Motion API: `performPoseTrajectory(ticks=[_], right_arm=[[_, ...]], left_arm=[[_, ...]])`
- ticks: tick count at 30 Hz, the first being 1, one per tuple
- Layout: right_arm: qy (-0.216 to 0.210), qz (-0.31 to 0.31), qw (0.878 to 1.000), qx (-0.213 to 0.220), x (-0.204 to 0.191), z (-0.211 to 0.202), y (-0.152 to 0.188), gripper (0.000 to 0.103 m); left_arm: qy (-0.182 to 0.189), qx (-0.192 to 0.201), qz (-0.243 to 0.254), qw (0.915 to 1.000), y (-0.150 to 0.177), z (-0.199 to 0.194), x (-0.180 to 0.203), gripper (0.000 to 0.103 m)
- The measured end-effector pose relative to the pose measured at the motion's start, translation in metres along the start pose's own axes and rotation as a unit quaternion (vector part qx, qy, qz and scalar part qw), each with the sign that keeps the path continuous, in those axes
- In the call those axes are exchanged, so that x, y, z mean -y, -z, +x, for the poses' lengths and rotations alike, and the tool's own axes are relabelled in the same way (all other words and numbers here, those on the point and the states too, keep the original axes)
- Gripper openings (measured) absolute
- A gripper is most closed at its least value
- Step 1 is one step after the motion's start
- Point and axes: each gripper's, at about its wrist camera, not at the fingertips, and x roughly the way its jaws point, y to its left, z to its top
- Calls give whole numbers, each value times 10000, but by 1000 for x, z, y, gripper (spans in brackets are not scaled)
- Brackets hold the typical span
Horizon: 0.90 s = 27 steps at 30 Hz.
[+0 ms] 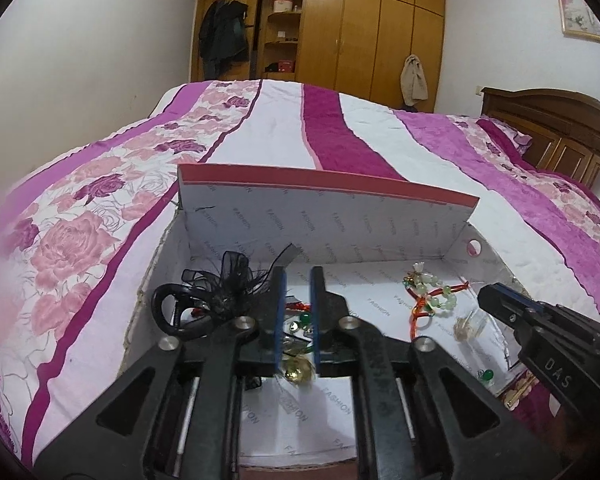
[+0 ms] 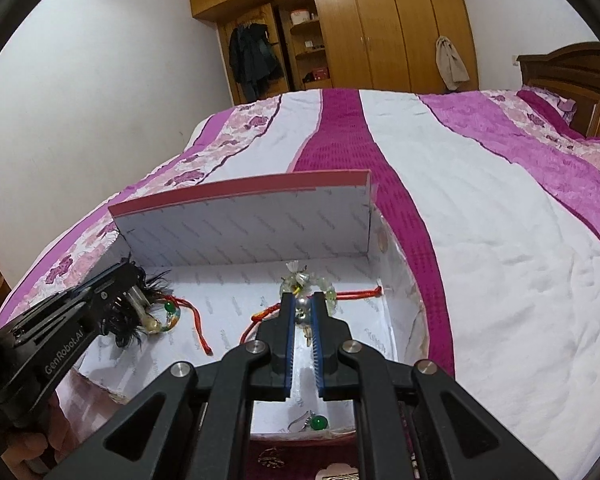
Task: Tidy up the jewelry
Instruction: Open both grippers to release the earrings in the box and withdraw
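An open white shoe box (image 1: 340,220) (image 2: 236,232) lies on the bed with jewelry in it. At its left lies a black feather hair piece (image 1: 220,292) (image 2: 128,332). A jade bead bracelet on red cord (image 1: 432,294) (image 2: 332,294) lies at the back right. A green bead earring (image 1: 487,375) (image 2: 318,423) lies near the front wall. My left gripper (image 1: 298,276) (image 2: 126,270) hovers over the left part, its pads a narrow gap apart, with a green-beaded bangle (image 2: 168,316) below it. My right gripper (image 2: 303,300) (image 1: 490,294) is shut on a small silvery piece (image 2: 302,307).
The box rests on a purple and pink floral quilt (image 1: 100,220) (image 2: 480,220). A wooden headboard (image 1: 552,124) stands at the right and a wardrobe (image 1: 360,28) behind the bed. Small gold items (image 1: 518,394) lie outside the box's front right. A hand (image 2: 24,448) holds the left gripper.
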Motion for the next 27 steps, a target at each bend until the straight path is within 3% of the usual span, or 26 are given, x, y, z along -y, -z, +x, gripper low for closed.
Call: performPoseTrajectory(ticks=[2, 3, 5, 19, 27], right_arm=[[23, 25, 10000, -4, 1, -1, 0, 15], [33, 30, 10000, -5, 1, -1, 0, 24], [-9, 67, 10000, 14, 1, -3, -1, 30], [-86, 151, 9997, 179, -4, -38, -7, 35], [-73, 177, 9994, 301, -9, -72, 0, 43]], left_arm=[[-46, 11, -18, 10000, 0, -1, 0, 21], [-58, 42, -23, 10000, 0, -3, 0, 22], [-63, 62, -14, 10000, -1, -5, 0, 24], [-64, -34, -121, 9999, -9, -38, -5, 38], [-38, -54, -104, 9999, -8, -68, -8, 44]])
